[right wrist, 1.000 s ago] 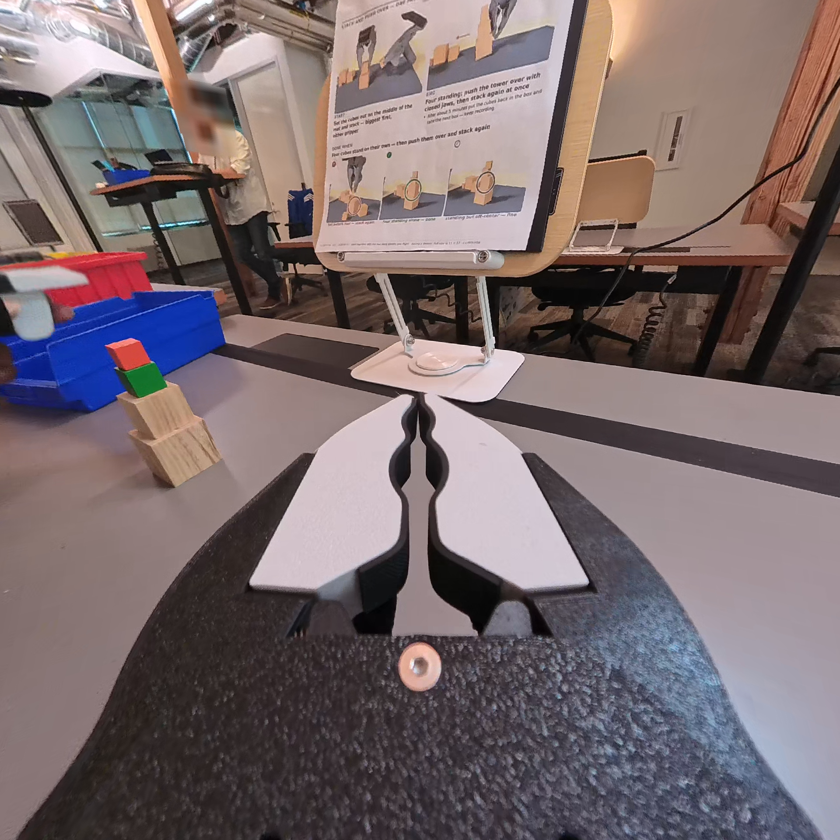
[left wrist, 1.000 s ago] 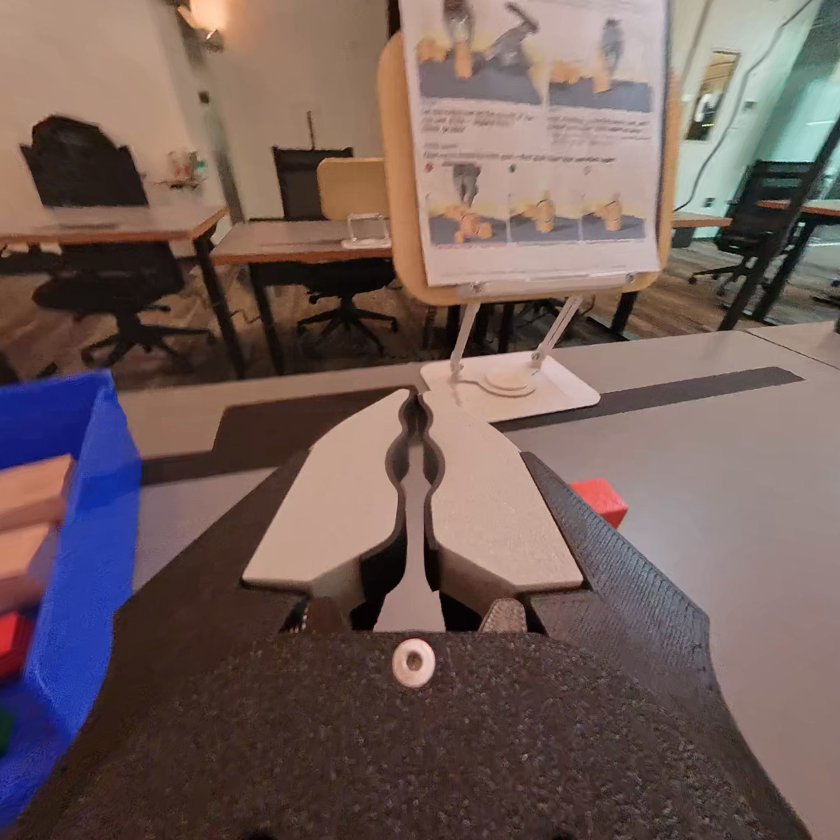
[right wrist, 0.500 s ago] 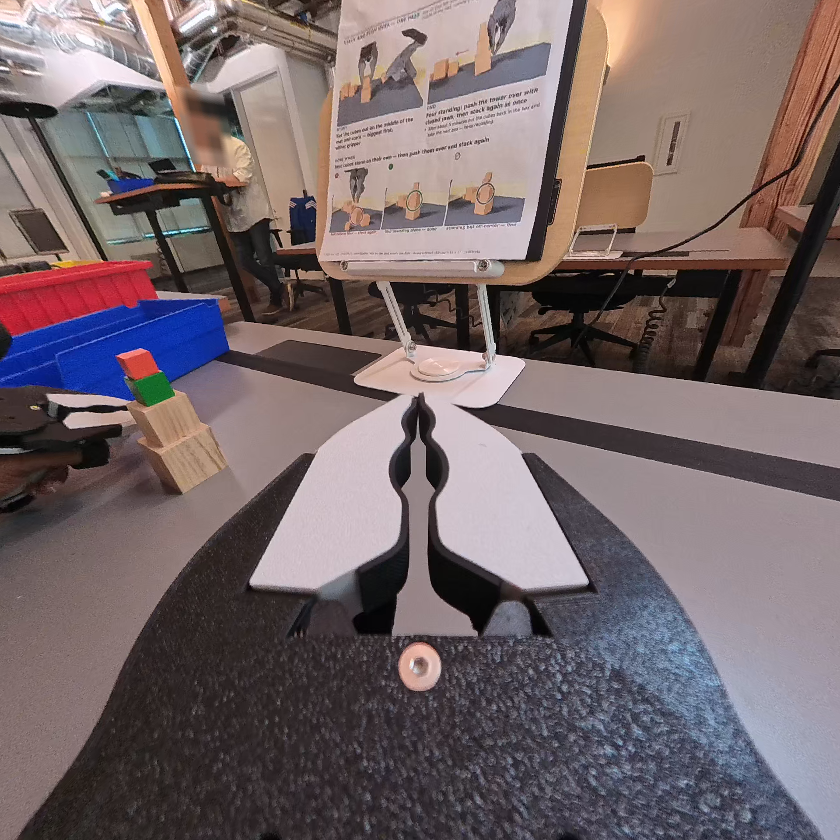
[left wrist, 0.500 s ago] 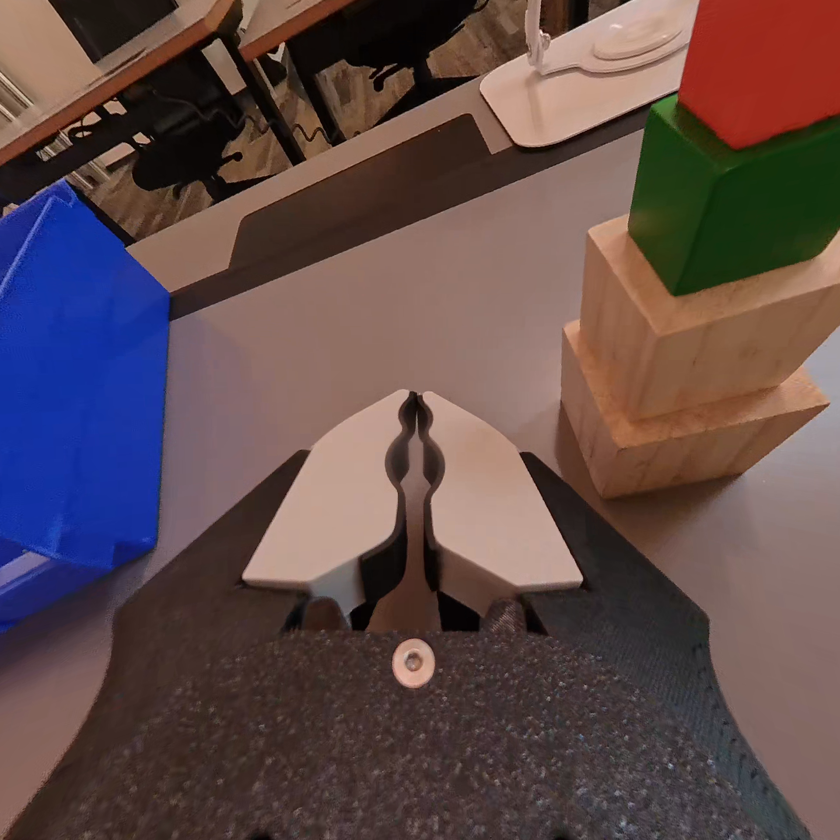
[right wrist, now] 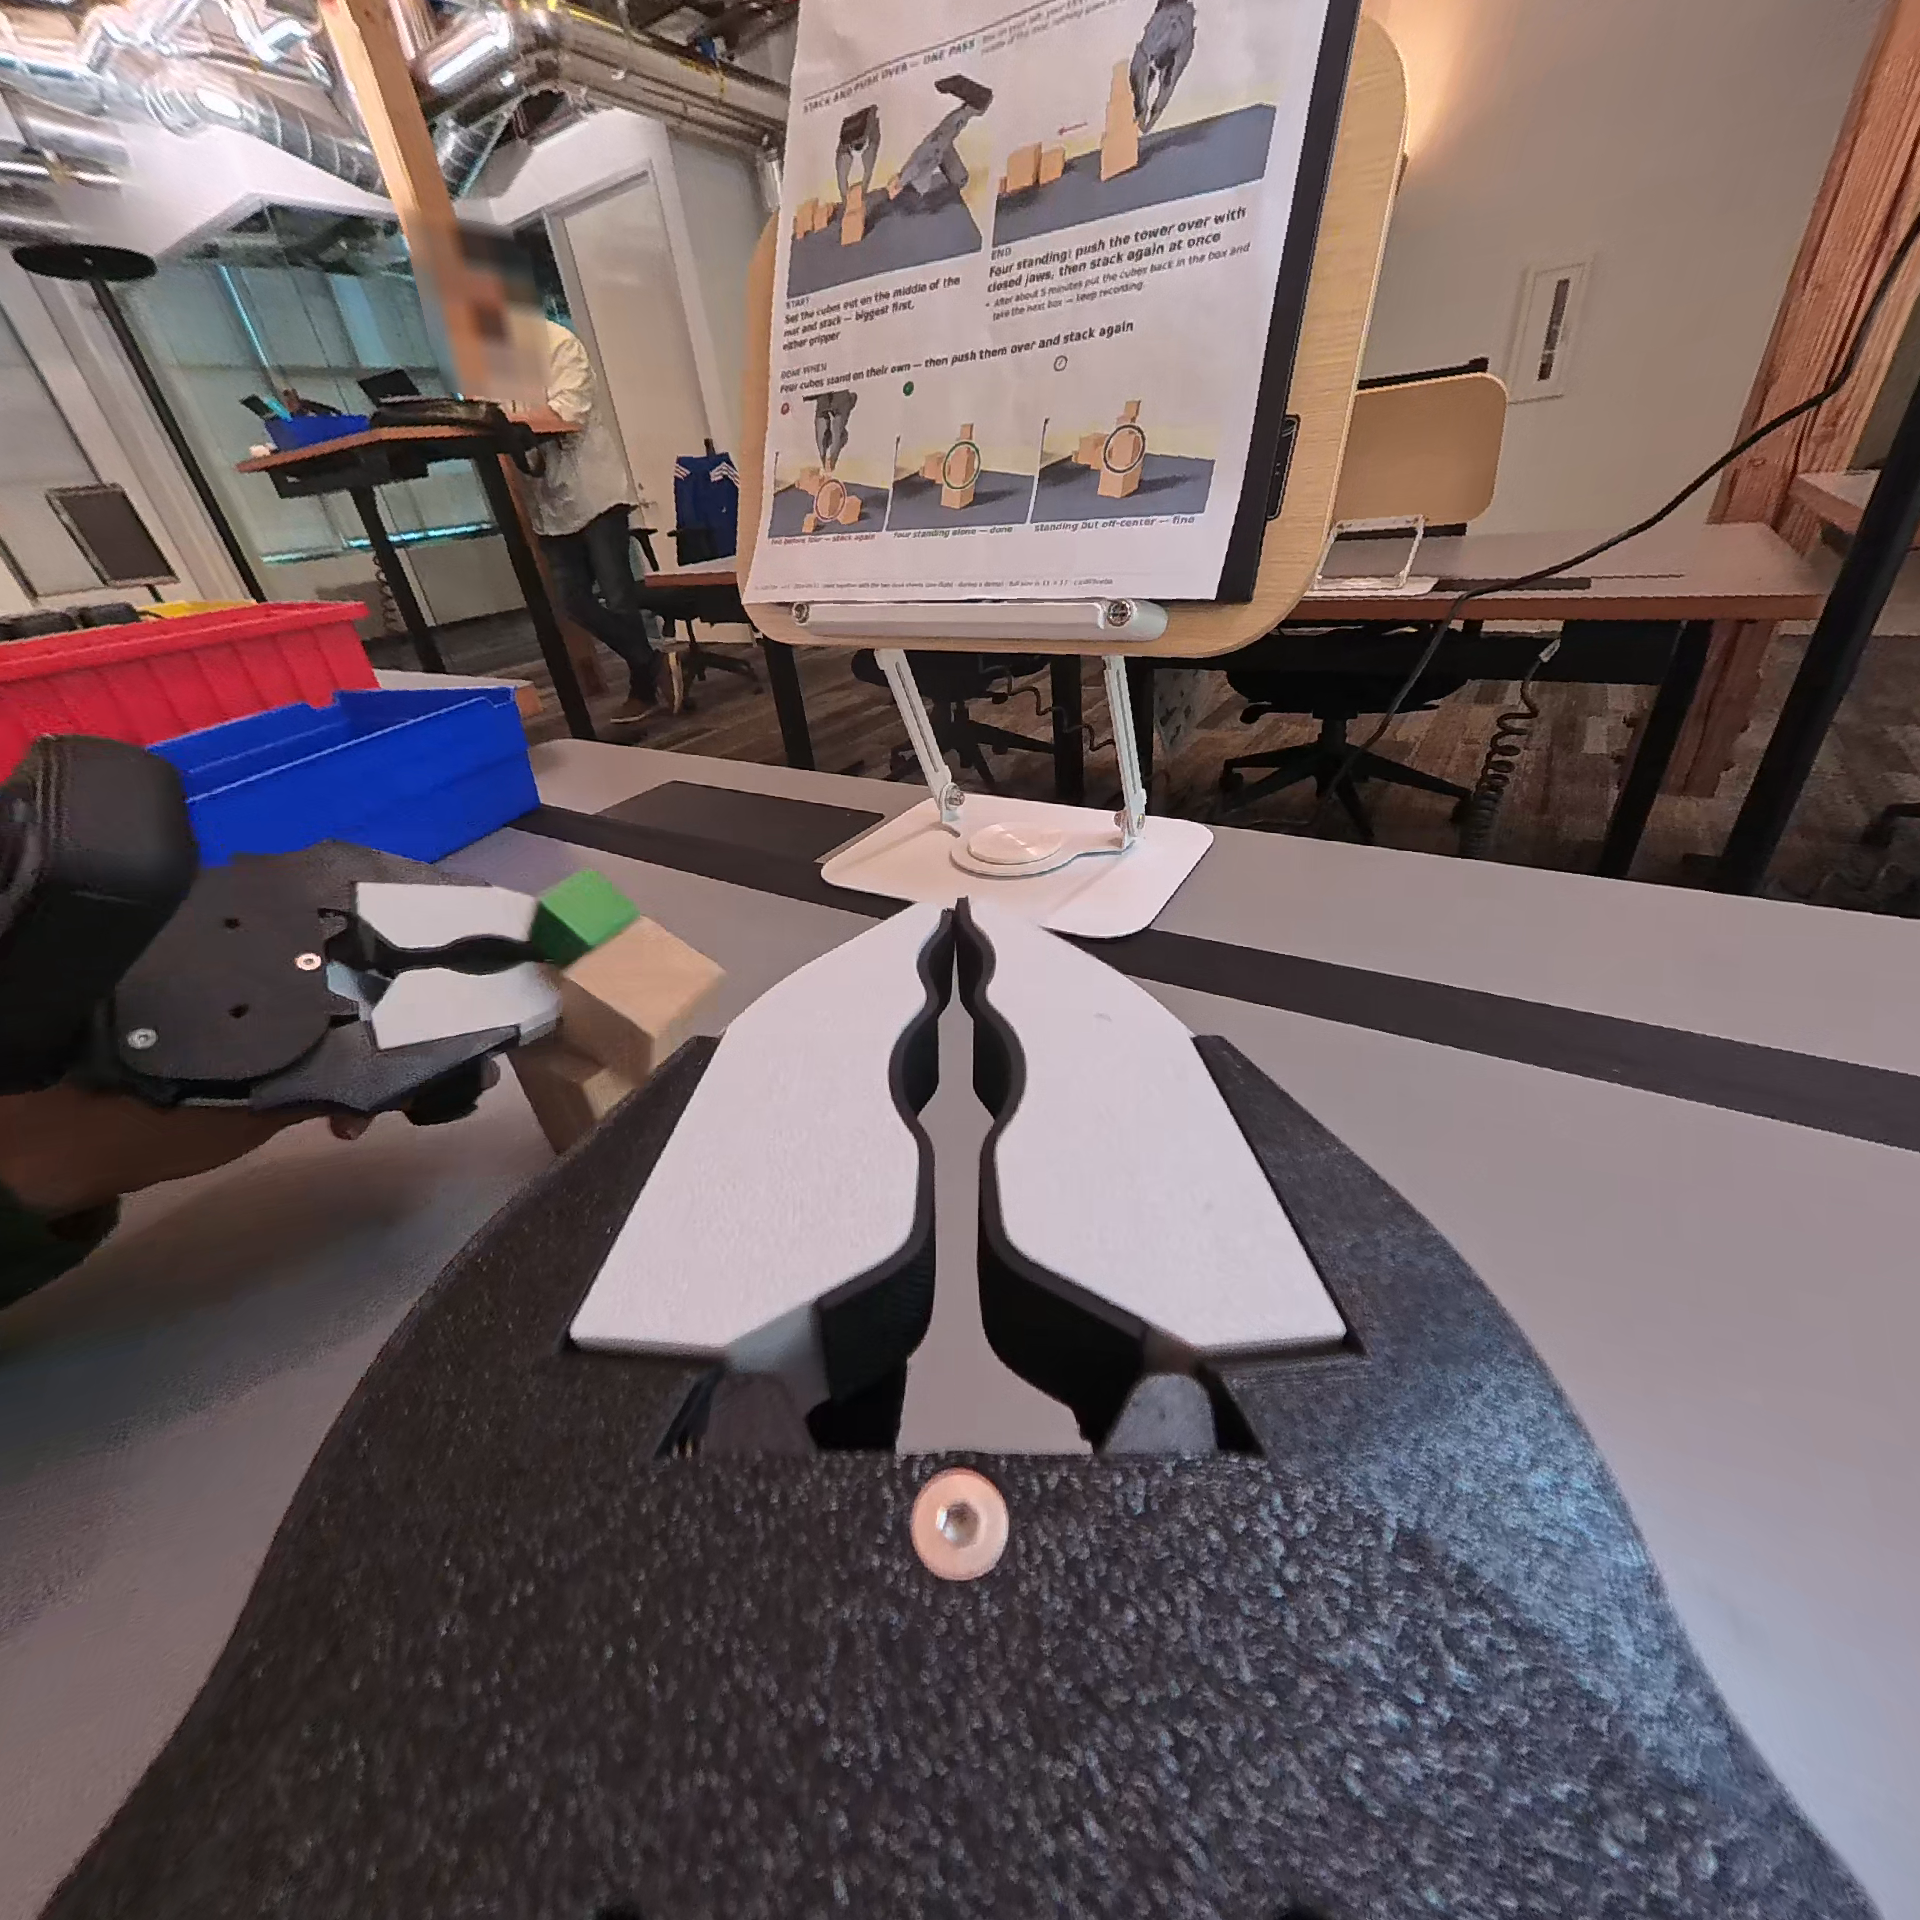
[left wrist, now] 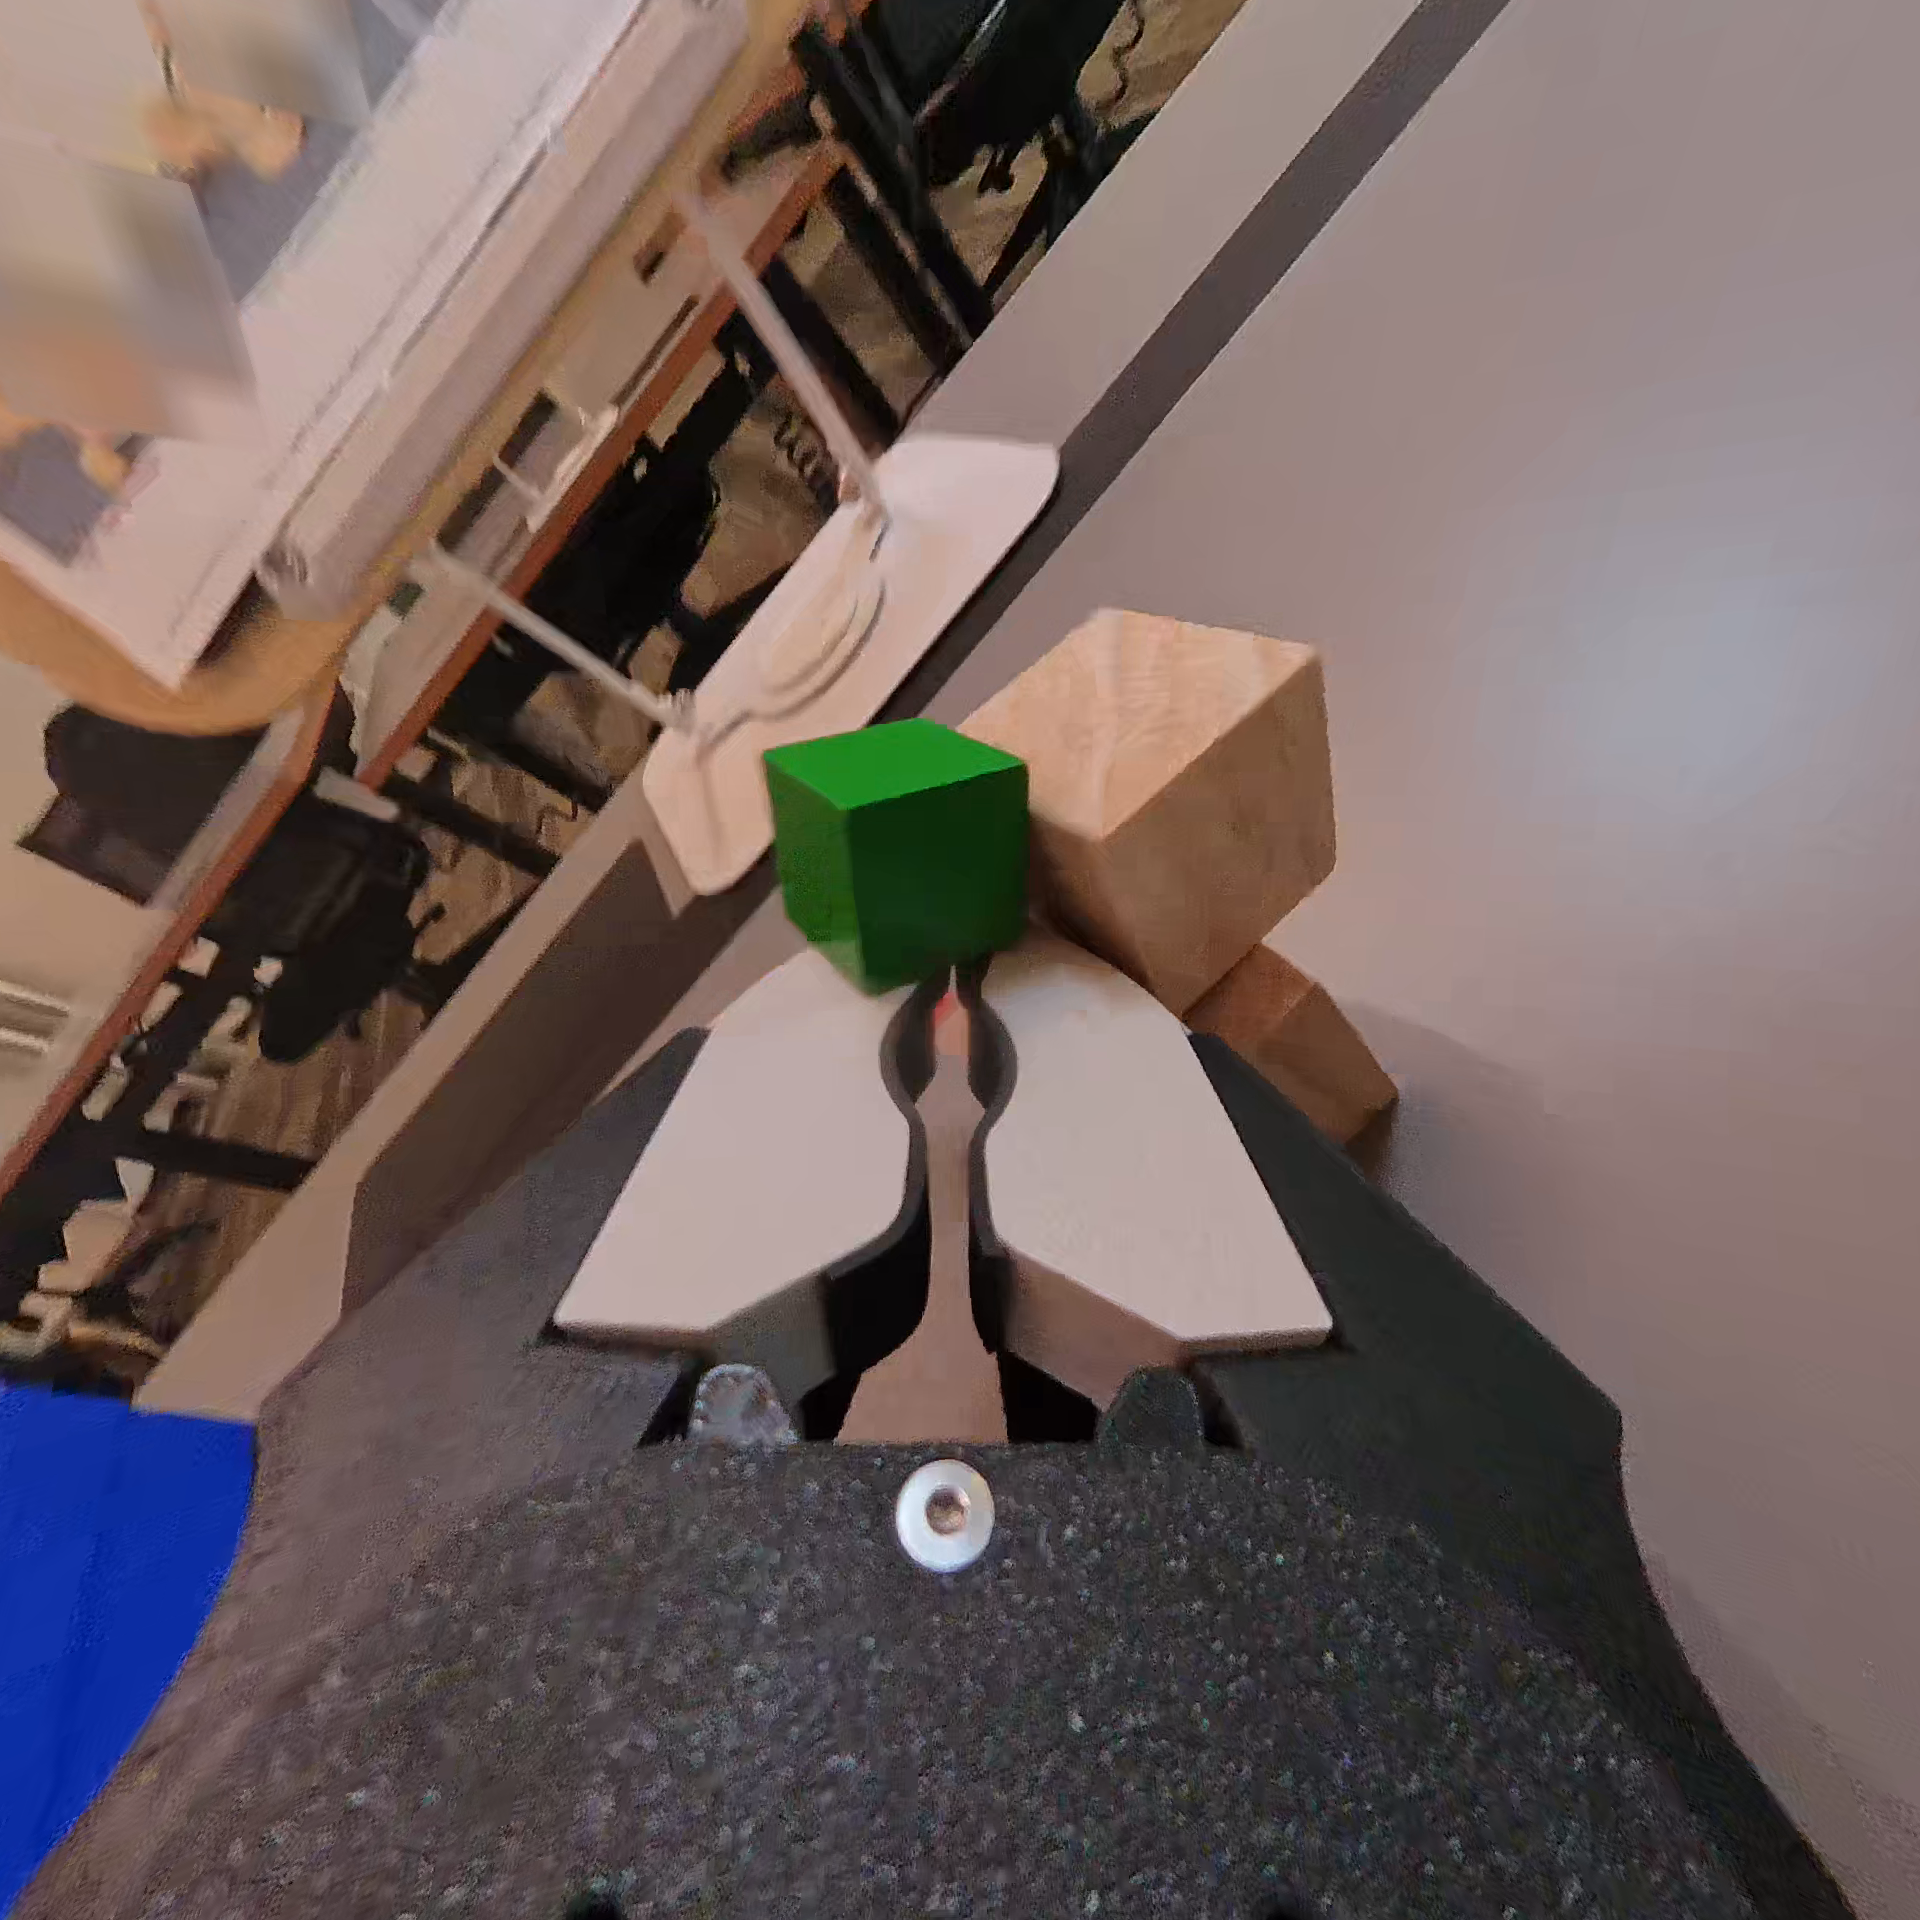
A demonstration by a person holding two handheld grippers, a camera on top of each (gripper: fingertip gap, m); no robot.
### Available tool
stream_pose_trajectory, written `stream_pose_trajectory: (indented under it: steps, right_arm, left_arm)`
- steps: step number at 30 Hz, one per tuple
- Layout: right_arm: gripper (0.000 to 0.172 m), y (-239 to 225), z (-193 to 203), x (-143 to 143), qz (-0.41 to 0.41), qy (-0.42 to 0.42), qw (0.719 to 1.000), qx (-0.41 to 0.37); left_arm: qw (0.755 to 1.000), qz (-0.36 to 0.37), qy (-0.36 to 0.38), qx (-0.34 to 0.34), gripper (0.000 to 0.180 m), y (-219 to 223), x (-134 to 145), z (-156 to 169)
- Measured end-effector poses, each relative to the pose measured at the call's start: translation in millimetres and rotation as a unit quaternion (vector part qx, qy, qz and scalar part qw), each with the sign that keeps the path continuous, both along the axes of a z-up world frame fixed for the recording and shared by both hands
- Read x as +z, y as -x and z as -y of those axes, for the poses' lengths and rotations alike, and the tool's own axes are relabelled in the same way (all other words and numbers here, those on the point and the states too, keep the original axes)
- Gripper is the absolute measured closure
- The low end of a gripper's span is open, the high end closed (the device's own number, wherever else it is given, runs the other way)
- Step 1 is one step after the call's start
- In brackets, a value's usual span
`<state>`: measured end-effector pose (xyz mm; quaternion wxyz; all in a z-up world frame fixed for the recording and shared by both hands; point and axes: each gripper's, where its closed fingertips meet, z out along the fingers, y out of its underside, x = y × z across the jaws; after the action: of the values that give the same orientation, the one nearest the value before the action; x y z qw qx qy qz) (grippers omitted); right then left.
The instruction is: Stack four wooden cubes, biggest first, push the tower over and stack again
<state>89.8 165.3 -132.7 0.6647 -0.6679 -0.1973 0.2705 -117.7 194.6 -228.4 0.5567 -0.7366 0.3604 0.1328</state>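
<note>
currently left gripper (left wrist: 951, 982) has its jaws pressed together with nothing between them; the closed tips butt against the green cube (left wrist: 904, 847), which sits tilted at the fingertips. just right of the green cube, touching it, is a tilted wood block (left wrist: 1174, 800), and below that a second wood block (left wrist: 1299, 1039) on the grey table (left wrist: 1610, 520). a small red spot shows in the slit behind the tips; cannot tell what it is. left view is rolled and partly blurred. blue bin (left wrist: 94, 1558) at lower left, white stand base (left wrist: 914, 582) behind the cubes. right gripper (right wrist: 958, 914) also has jaws pressed together, nothing held, hovering over bare table (right wrist: 1558, 1195), well apart from the cubes. from the right view the left gripper (right wrist: 535, 951) is seen side-on at far left, held by a hand (right wrist: 156, 1143), tips against the green cube (right wrist: 587, 912) with the tilted wood block (right wrist: 644, 987) under and beside it. blue bin (right wrist: 364, 769) and red bin (right wrist: 177, 665) behind, stand with printed sheet (right wrist: 1018, 312) ahead, a person (right wrist: 571, 499) standing far back.
</note>
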Motion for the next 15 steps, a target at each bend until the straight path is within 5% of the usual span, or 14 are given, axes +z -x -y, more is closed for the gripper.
stream_pose_trajectory:
  steps: [7,15]
  right_arm:
    - [0.172,-2,-1,-1,-0.002,0.001,1.000,-0.002]
    - [0.172,1,-1,-5,0.003,0.006,1.000,0.003]
  left_arm:
    - [0.997,0.006,-0.049,-0.065,0.180,-50,25,8]
    - [0.989,0.138,-0.055,-0.013,0.180,-3,50,8]
